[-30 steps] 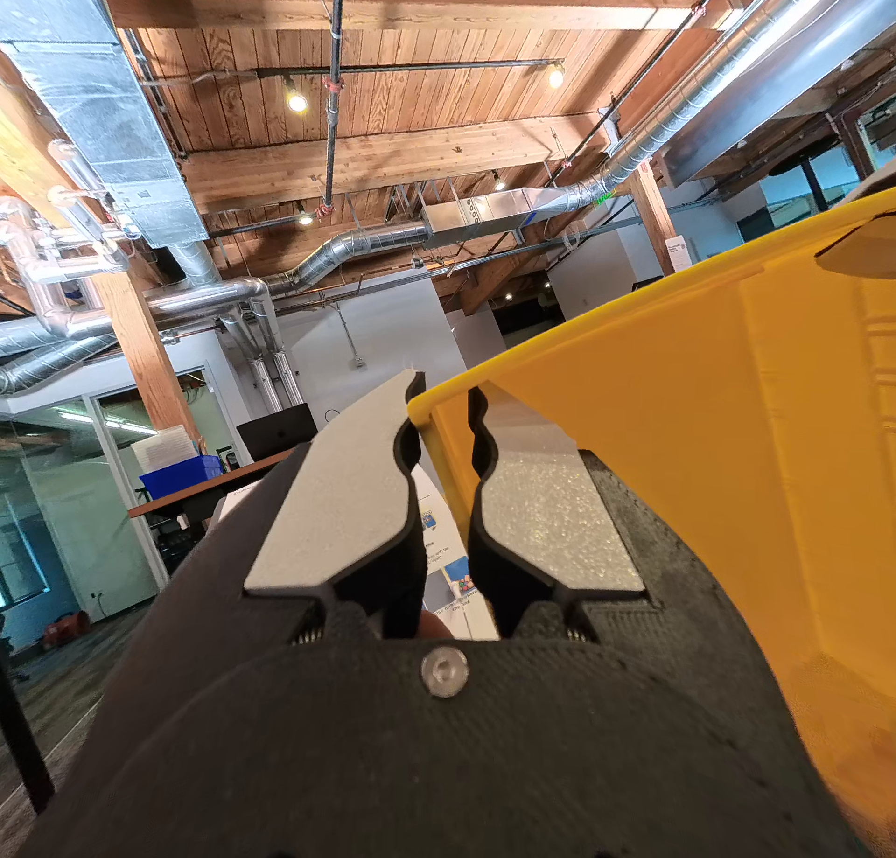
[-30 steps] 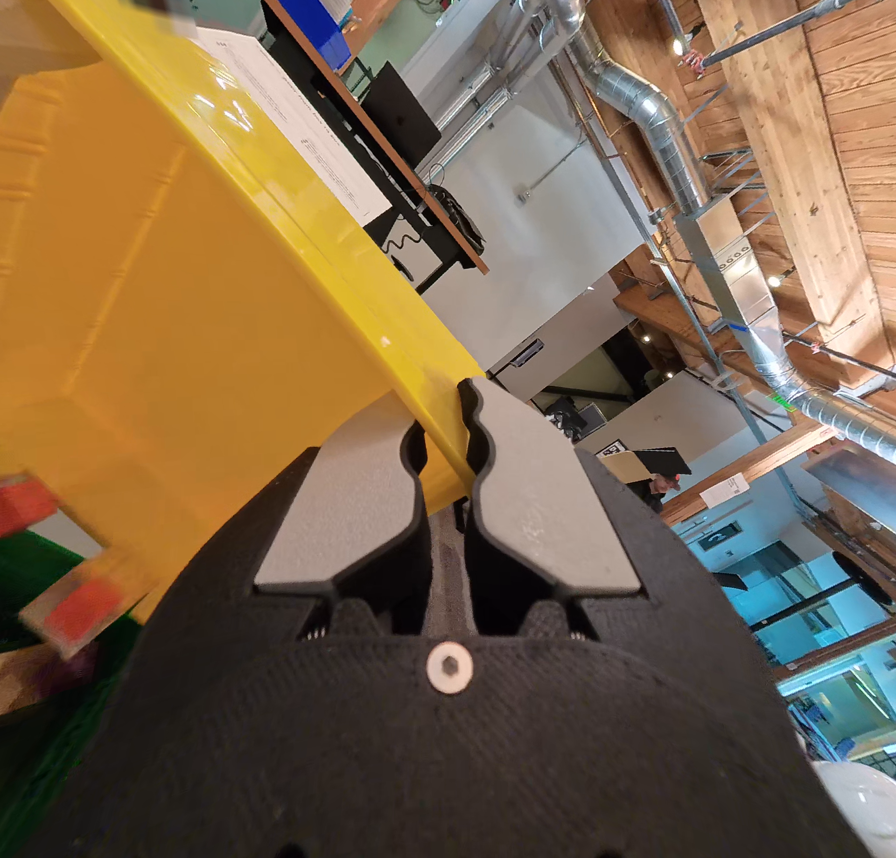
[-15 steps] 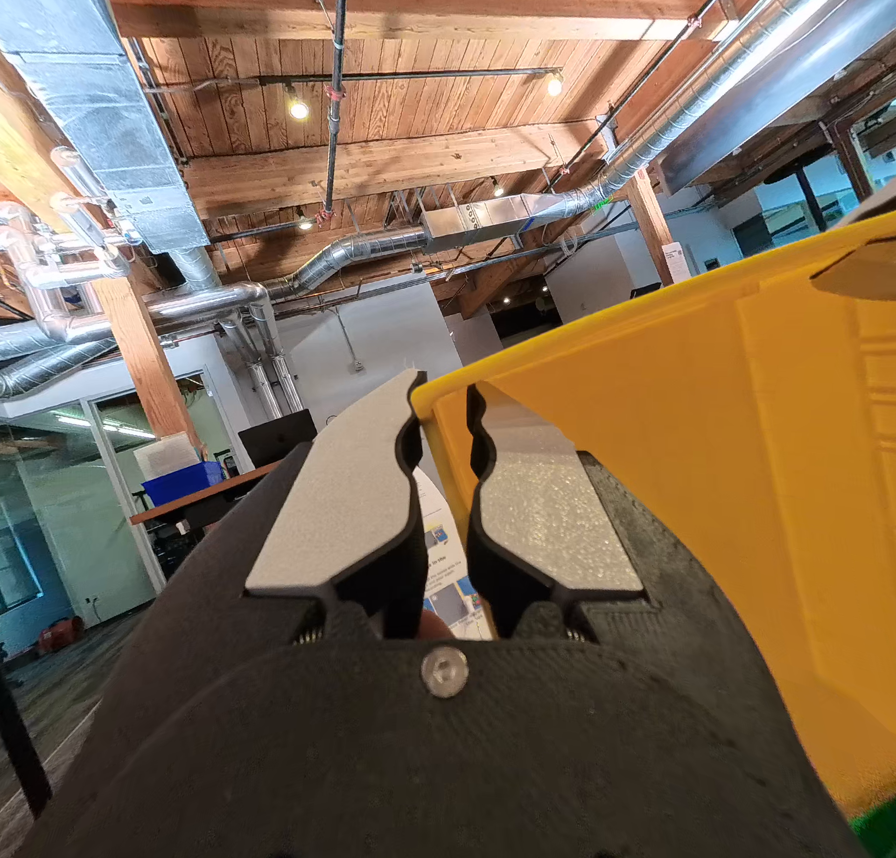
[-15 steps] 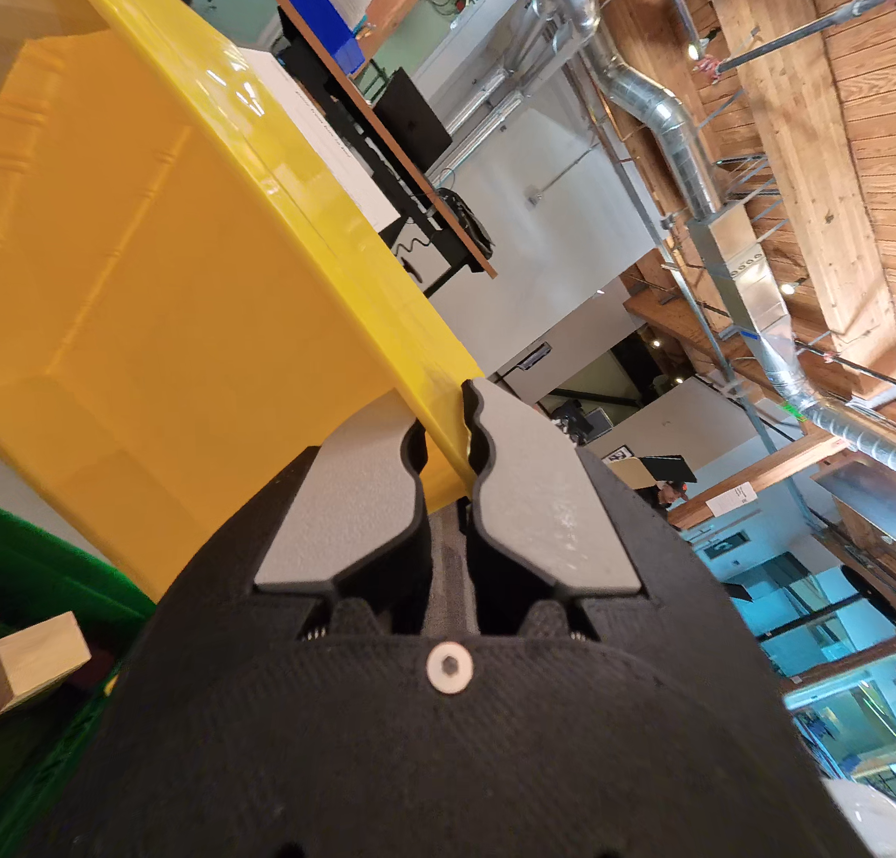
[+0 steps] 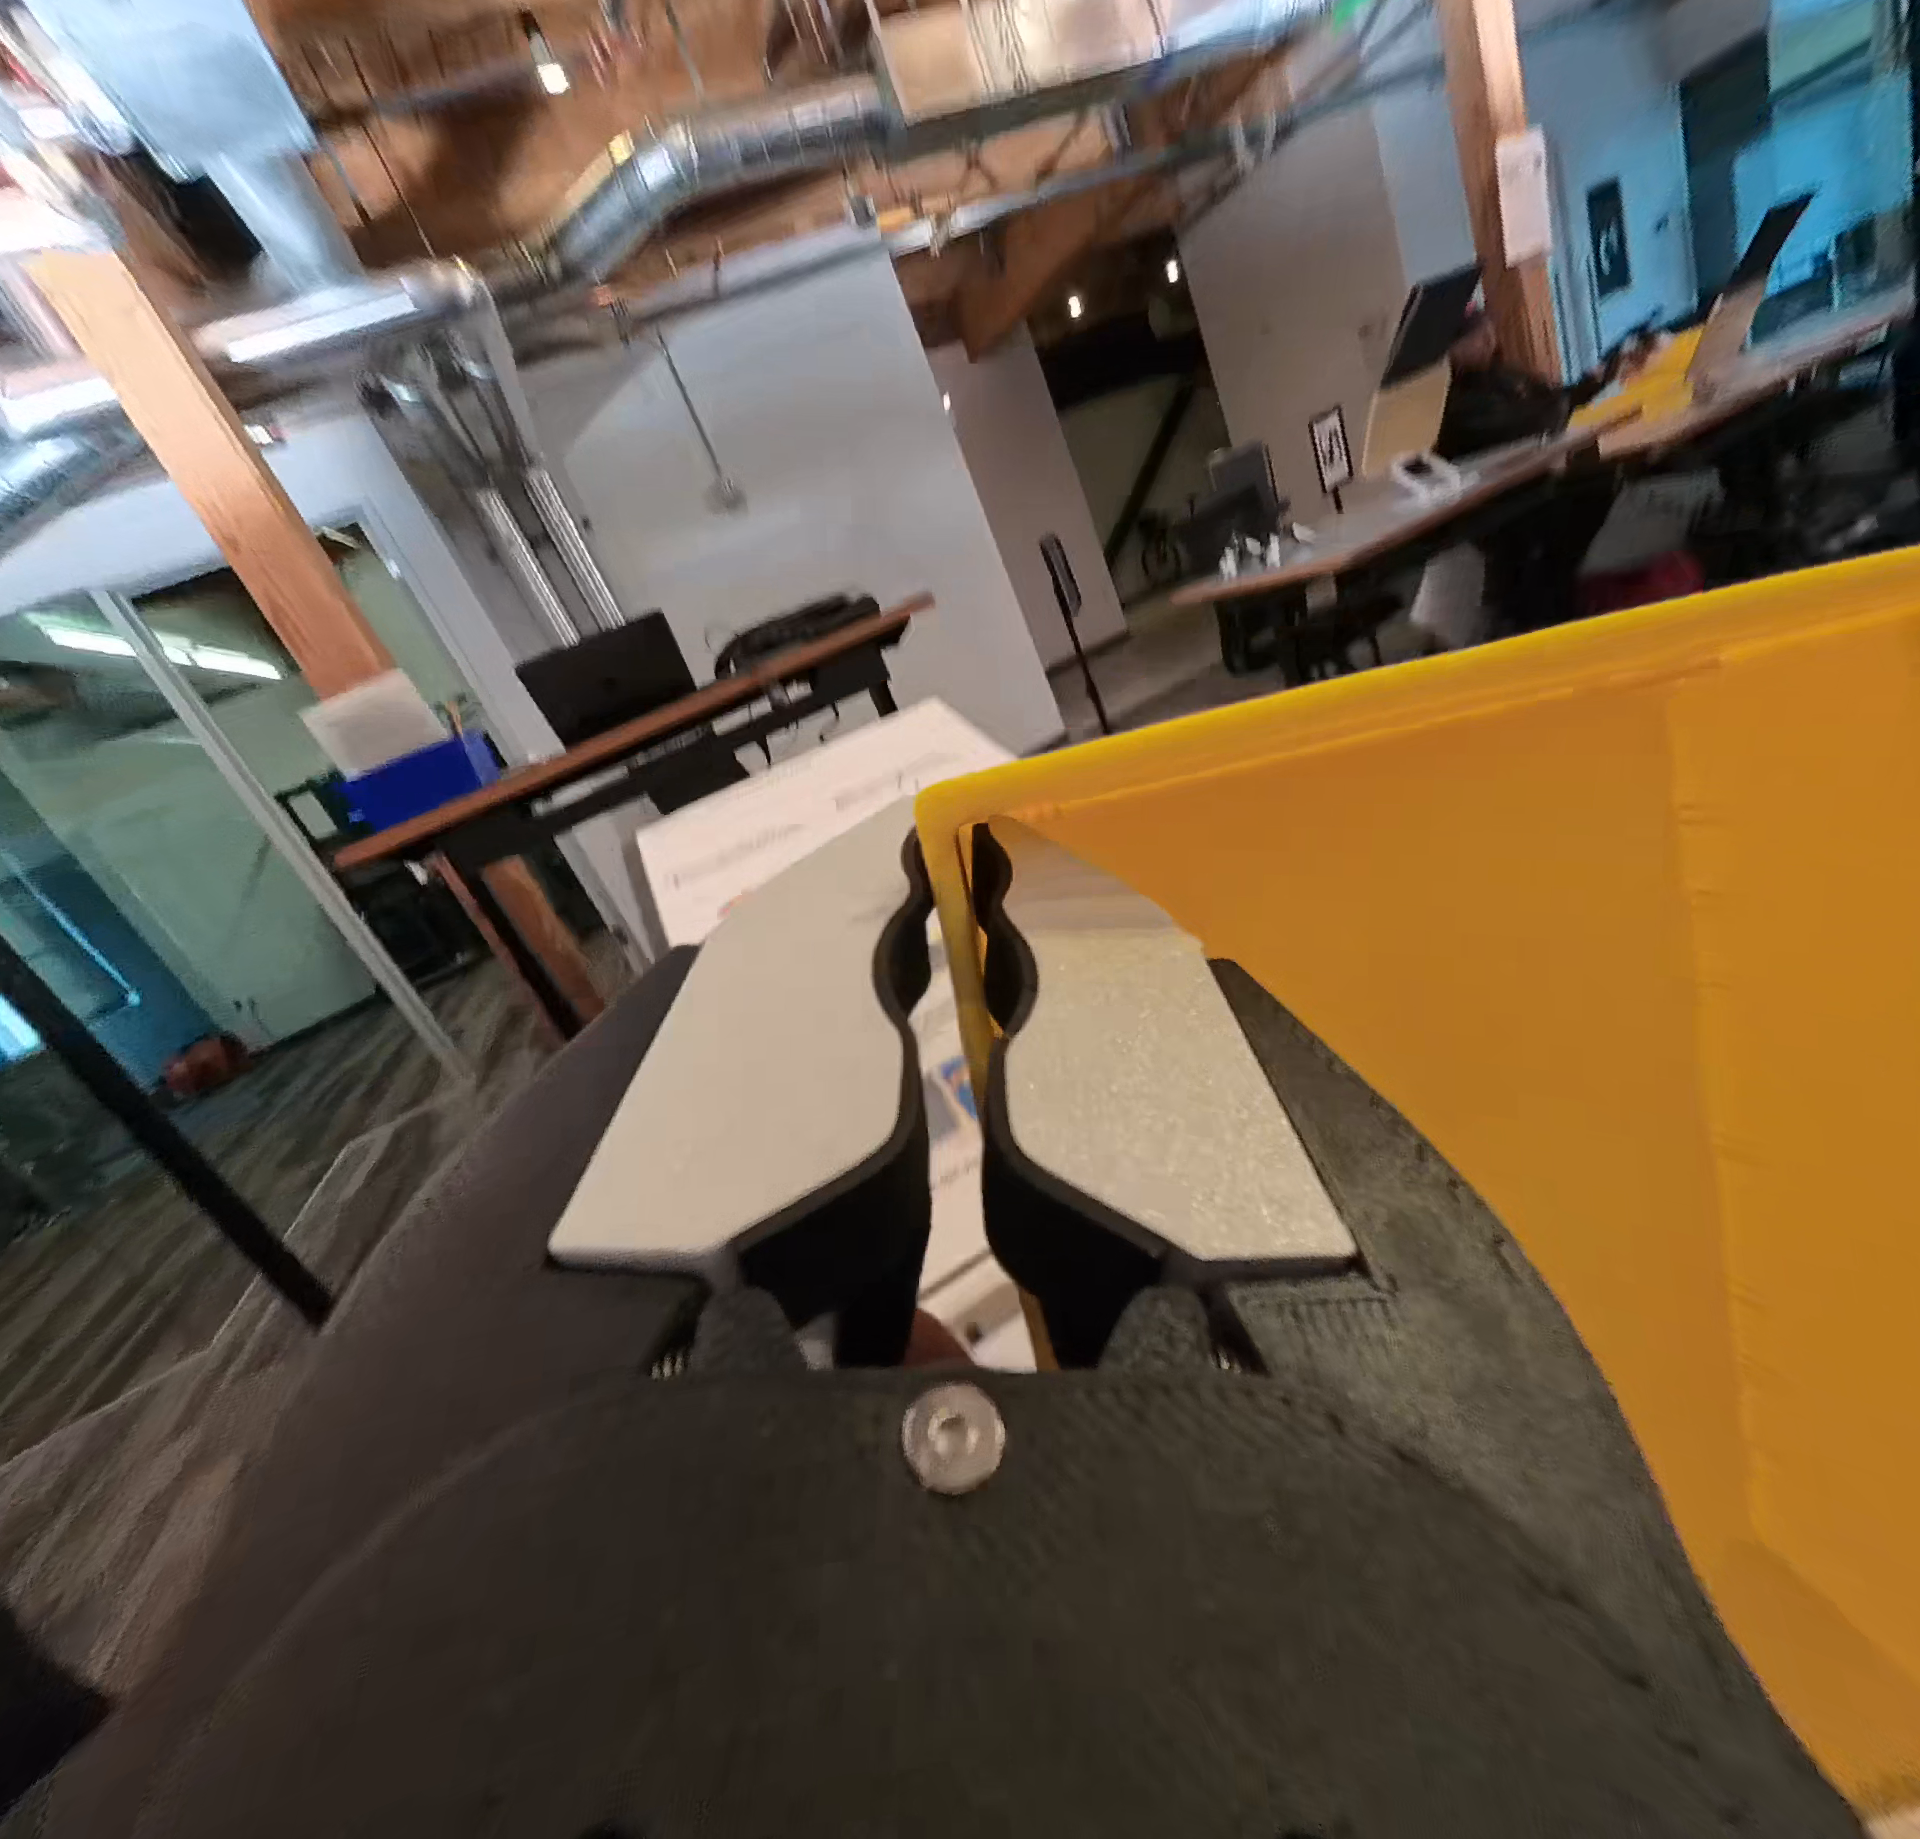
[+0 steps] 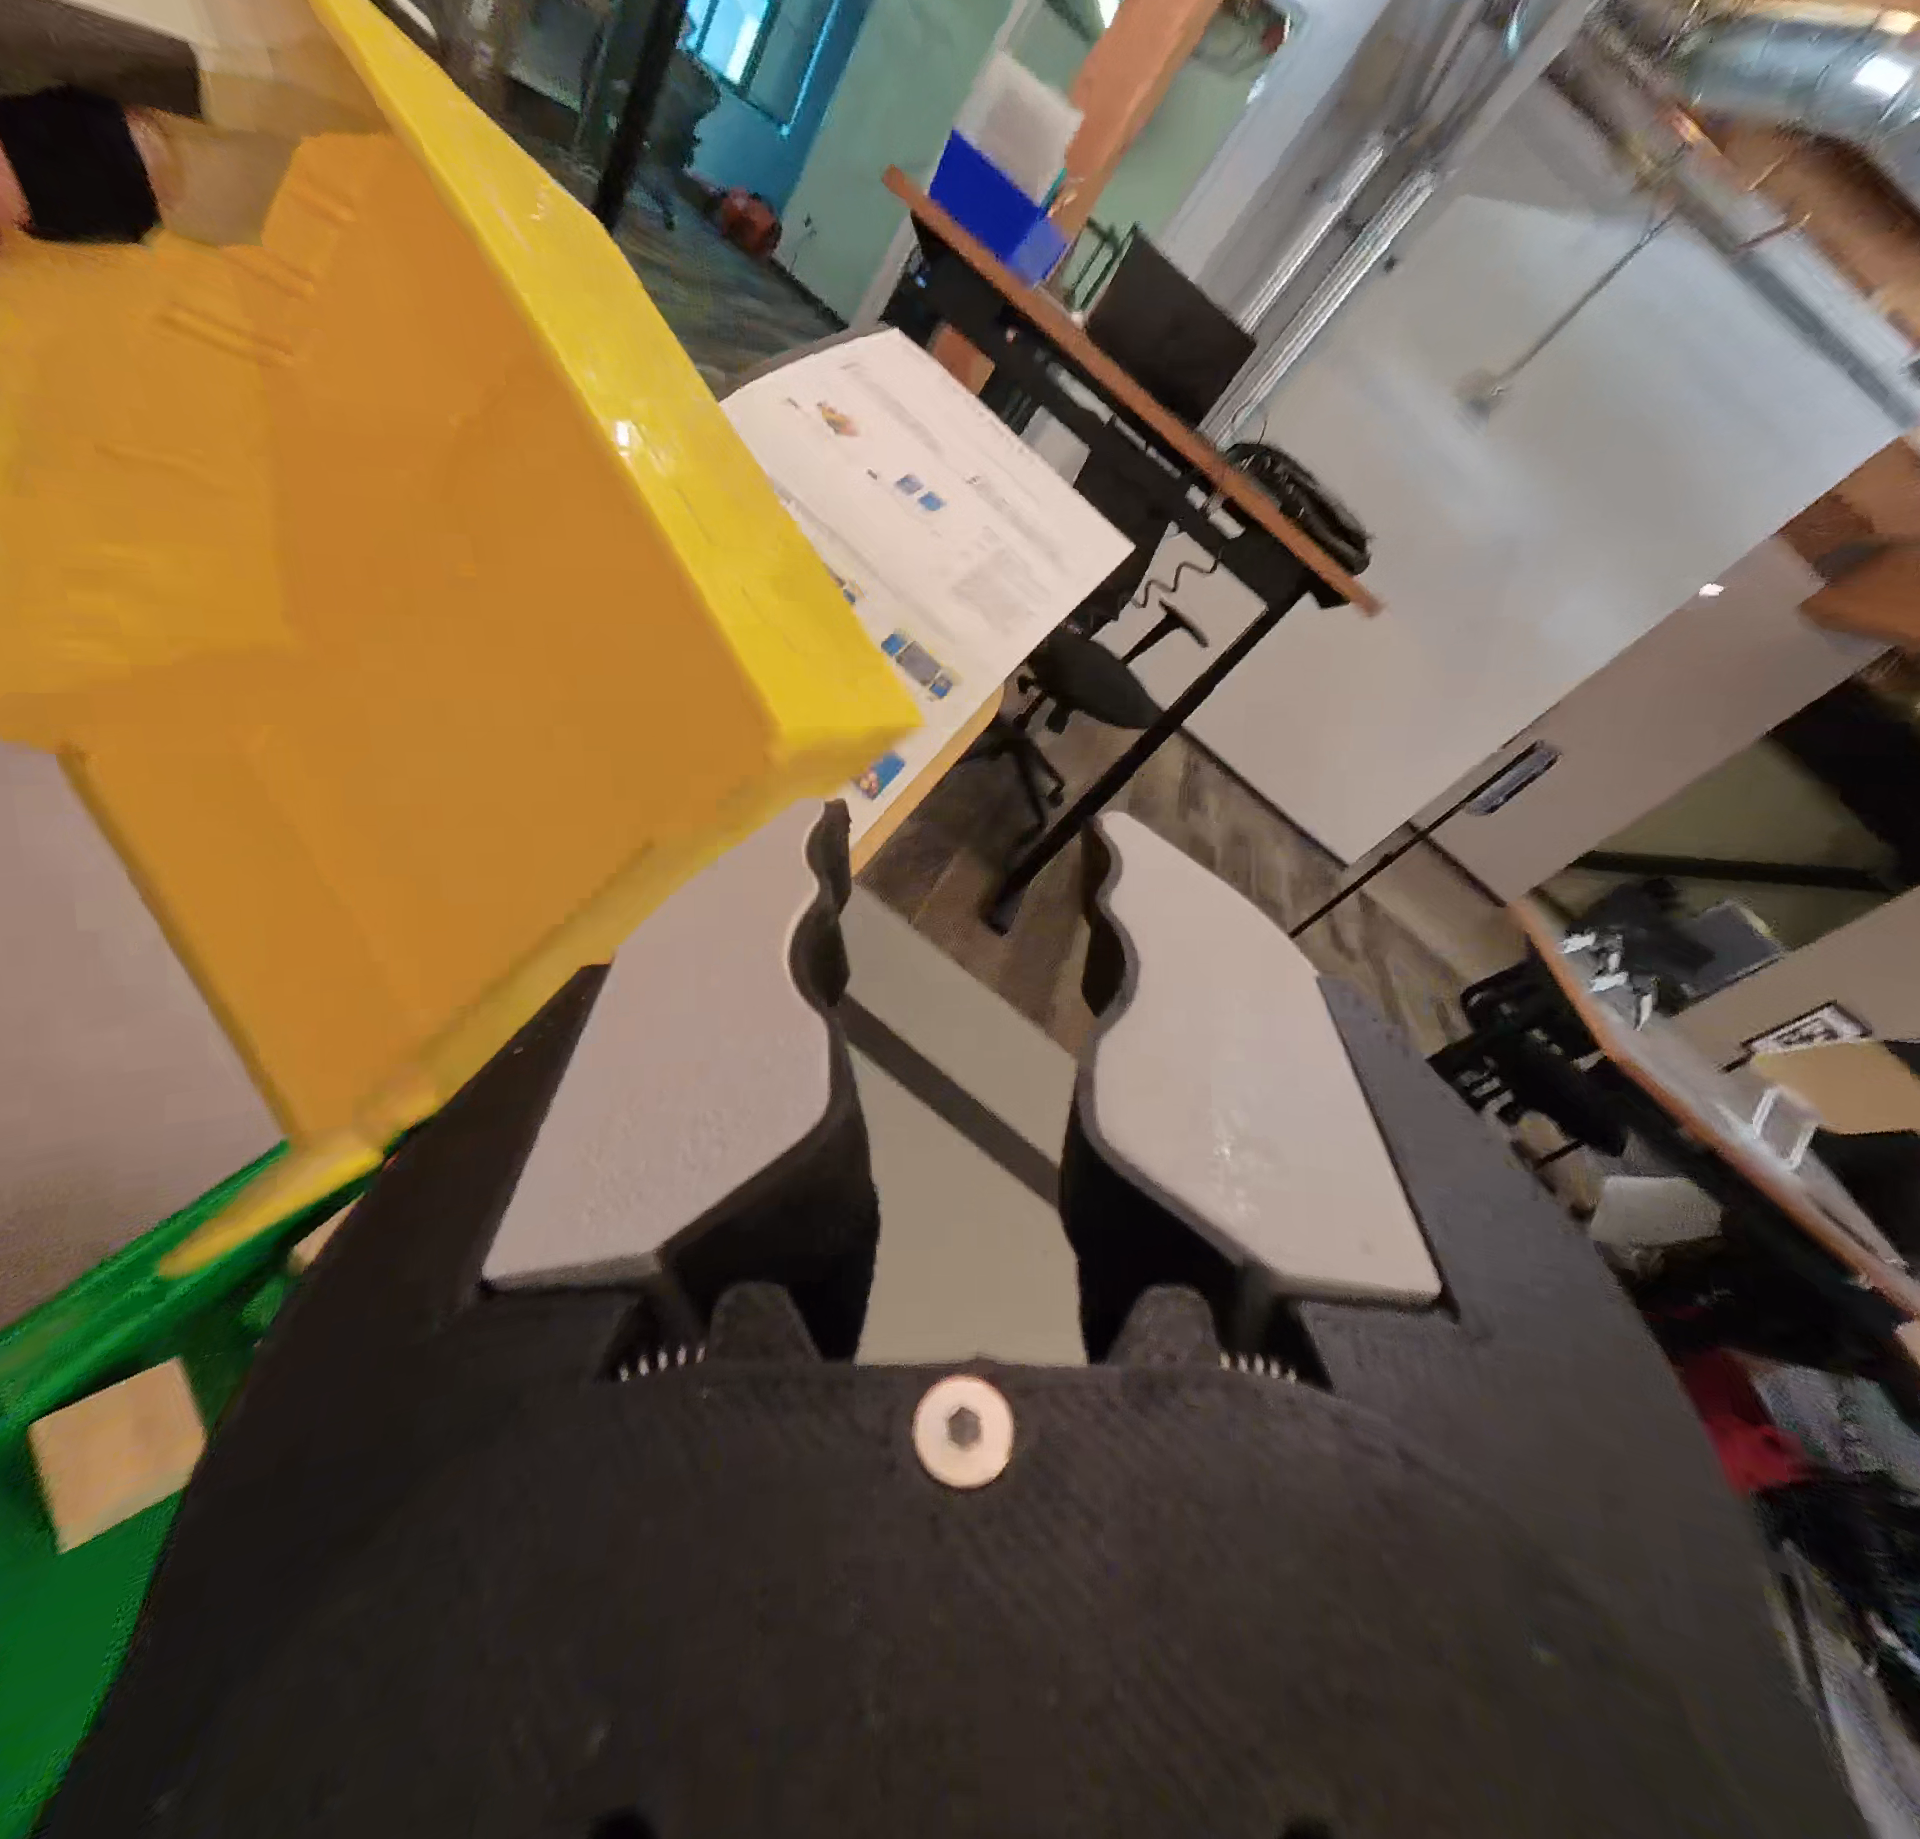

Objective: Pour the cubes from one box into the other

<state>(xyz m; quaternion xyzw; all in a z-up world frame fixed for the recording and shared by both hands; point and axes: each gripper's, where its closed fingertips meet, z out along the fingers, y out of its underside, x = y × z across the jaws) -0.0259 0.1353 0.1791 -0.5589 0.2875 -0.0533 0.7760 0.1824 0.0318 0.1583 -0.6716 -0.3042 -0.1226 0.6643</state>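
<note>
My left gripper (image 5: 951, 859) is shut on the rim of the yellow box (image 5: 1455, 1010), which fills the right of the left wrist view. In the right wrist view the yellow box (image 6: 395, 594) hangs tilted at the upper left, above the green box (image 6: 94, 1540). A plain wooden cube (image 6: 109, 1451) lies in the green box. My right gripper (image 6: 961, 854) is open and empty, just right of the yellow box's rim and apart from it.
A white printed sheet (image 6: 935, 511) lies on the table beyond the boxes. A brown desk (image 6: 1132, 397) with a blue bin (image 6: 992, 200) and a dark monitor stands behind. An office chair (image 6: 1081, 698) and more desks are farther off.
My right gripper has opened and let go of the yellow box's rim. Both views have swung down from the ceiling toward the room. The yellow box has tipped back, still held by my left gripper.
</note>
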